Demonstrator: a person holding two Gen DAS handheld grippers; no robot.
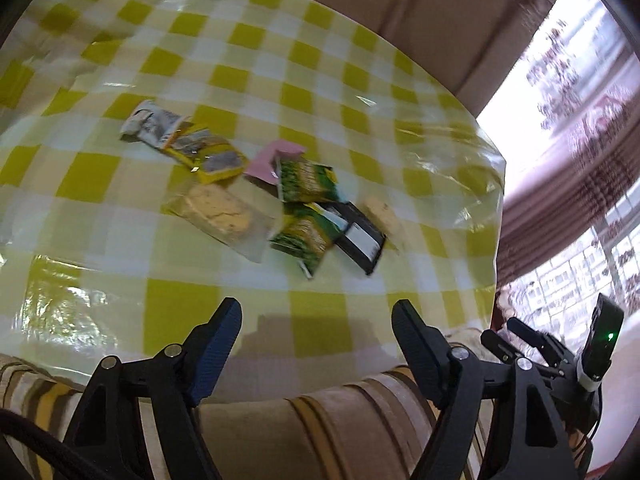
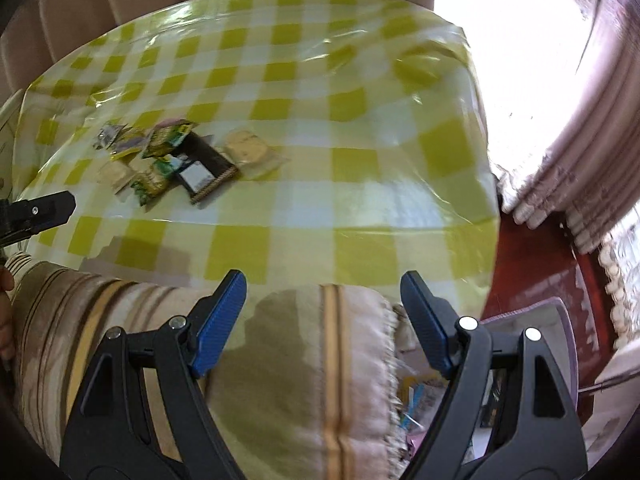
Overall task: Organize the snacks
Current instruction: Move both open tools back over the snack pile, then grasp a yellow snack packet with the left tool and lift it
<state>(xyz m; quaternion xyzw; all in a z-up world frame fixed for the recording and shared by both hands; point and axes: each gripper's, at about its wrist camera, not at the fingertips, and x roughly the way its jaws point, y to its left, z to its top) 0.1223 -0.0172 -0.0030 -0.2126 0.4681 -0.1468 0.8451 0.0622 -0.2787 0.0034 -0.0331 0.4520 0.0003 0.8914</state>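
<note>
Snack packets (image 1: 280, 184) lie mid-desk (image 1: 120, 240), well beyond both grippers at the near edge: left gripper (image 1: 318, 320) and right gripper (image 2: 324, 292) fingers spread, empty.

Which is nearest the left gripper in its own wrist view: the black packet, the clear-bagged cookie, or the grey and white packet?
1. Black packet, right side of the pile.
2. Clear-bagged cookie, left of it; a close call.
3. Grey and white packet, far left end.

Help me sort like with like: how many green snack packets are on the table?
2. One green packet lies beside the pink packet; the other sits nearer the camera, overlapping the black packet. Others could hide underneath.
</note>
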